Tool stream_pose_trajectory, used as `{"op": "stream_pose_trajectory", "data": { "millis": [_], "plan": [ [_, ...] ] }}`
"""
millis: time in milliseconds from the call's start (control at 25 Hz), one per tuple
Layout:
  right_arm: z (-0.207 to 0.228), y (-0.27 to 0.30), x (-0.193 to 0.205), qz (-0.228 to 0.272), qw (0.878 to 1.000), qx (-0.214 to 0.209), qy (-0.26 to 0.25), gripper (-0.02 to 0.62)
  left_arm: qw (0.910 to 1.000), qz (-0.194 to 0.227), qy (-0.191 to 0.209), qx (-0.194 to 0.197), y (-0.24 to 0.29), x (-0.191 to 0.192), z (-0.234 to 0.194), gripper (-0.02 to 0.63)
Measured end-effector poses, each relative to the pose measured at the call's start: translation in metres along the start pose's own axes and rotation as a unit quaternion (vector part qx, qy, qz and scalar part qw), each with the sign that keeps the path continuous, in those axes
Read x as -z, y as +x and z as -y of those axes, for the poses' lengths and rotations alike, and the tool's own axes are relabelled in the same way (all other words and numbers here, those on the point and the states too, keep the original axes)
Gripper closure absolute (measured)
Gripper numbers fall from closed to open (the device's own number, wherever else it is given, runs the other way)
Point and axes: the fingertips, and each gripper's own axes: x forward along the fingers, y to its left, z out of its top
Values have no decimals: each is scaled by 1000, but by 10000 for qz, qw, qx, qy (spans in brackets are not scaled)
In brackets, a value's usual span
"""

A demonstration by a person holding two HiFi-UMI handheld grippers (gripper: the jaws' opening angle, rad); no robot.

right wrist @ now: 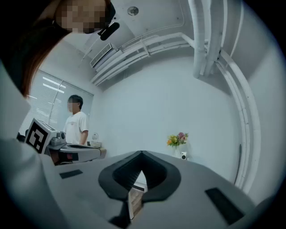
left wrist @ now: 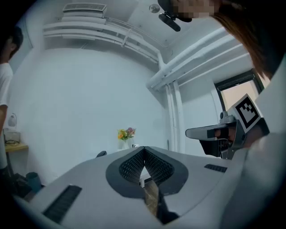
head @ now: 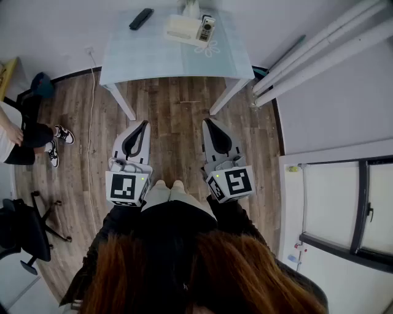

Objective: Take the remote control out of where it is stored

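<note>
Remote control [head: 141, 18] on table [head: 159, 58] near white box [head: 182, 27]; left hand-held gripper [head: 145, 123] and right hand-held gripper [head: 206, 121] closed, empty.

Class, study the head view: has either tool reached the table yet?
No, the left tool and the right tool are both over the wooden floor, short of the table.

bare wood floor [head: 175, 104] open ahead of left tongs [head: 145, 124] and right tongs [head: 206, 121], far surface [head: 153, 58] near half free, white box [head: 183, 27] and black remote [head: 141, 18] at far edge, pipes [head: 319, 52] right, person [head: 24, 138] left
</note>
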Motion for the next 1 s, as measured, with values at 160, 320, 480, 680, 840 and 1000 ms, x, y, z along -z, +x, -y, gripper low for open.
{"op": "stream_pose_trajectory", "data": {
  "millis": [160,320,480,680,840,1000],
  "plan": [
    [1,1,-1,25,10000,-31,-13,581,10000,12,3,16,3,0,3,601],
    [5,3,-3,52,10000,-46,17,581,10000,13,15,6,7,-2,4,601],
    [12,6,-4,73,9999,-59,75,581,10000,30,15,-30,13,-4,4,601],
    [21,9,-4,100,9998,-114,104,581,9999,44,14,-112,21,-5,7,601],
    [29,14,-5,132,9995,-251,102,581,9999,51,-2,-159,34,-5,11,601],
    [43,15,-4,131,9995,-281,108,580,9998,58,1,-187,46,-6,19,601]
  ]
}}
